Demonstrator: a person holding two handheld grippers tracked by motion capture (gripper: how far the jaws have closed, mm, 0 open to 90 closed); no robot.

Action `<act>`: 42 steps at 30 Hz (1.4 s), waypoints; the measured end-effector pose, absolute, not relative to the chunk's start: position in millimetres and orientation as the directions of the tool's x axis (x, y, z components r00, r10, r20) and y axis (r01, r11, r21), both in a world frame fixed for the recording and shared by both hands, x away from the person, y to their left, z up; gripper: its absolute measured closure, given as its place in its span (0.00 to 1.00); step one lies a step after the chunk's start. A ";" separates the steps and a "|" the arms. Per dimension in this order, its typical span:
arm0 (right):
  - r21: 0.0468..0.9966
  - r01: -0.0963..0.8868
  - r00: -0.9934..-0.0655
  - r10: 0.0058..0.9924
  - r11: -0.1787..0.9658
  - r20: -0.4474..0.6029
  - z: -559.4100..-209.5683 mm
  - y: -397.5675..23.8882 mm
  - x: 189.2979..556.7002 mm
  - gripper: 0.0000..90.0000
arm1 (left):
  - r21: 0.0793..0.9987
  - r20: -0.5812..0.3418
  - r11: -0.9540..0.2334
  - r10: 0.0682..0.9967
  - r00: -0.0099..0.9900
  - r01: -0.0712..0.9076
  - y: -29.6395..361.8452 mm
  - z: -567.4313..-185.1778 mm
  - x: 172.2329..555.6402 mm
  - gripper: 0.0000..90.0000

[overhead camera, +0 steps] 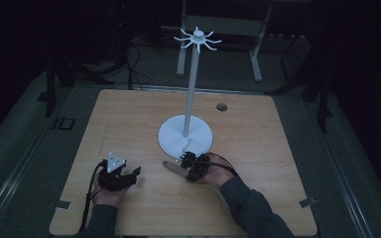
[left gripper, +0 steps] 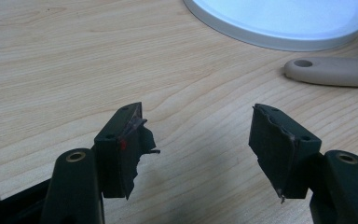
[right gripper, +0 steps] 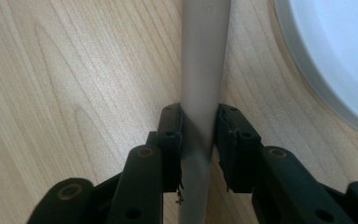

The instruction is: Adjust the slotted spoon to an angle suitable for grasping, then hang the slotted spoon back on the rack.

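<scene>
A beige utensil handle (overhead camera: 172, 166) lies on the wooden table just in front of the white stand's round base (overhead camera: 171, 136). My right gripper (overhead camera: 185, 160) is shut on that handle; in the right gripper view both pads press the handle (right gripper: 203, 60) from either side. The handle's free end, with a hanging hole (left gripper: 303, 63), points toward my left gripper. My left gripper (left gripper: 198, 121) rests low over the table at the front left (overhead camera: 135, 173), open, with bare wood between its jaws. The utensil's head is hidden under the right gripper.
The white stand (overhead camera: 191, 89) rises from the table's middle, with a ring of hooks (overhead camera: 197, 38) at its top. Its base (right gripper: 335, 56) lies close to the right of the held handle. A small dark hole (overhead camera: 222, 106) sits at the table's back.
</scene>
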State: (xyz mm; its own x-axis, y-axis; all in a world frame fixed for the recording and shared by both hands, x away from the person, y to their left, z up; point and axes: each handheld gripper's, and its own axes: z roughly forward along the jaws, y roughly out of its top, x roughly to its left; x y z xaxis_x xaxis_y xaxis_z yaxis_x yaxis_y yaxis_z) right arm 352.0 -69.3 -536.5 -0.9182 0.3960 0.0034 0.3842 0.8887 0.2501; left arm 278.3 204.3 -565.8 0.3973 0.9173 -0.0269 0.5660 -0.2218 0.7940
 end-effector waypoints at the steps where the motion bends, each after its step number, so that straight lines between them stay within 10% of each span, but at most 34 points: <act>1: 0.244 0.378 -0.920 0.391 0.893 -0.007 -536.3 -68.3 351.3 0.81 | 0.794 -0.027 -0.223 0.917 0.398 0.566 204.1 -565.9 278.4 0.40; 42: 0.392 0.424 -0.883 0.469 0.816 -0.021 -517.7 -88.6 346.0 0.82 | 0.795 -0.023 -0.227 0.915 0.402 0.562 203.0 -566.3 279.2 0.40</act>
State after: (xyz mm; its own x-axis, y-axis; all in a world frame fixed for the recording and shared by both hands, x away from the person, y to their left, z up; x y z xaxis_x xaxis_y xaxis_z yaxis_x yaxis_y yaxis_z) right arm 346.0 -88.6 -517.7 -0.8829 0.4691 -0.0212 0.4243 0.8163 0.3919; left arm 279.2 203.0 -566.3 0.4018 0.9154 -0.0230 0.5625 -0.2269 0.7951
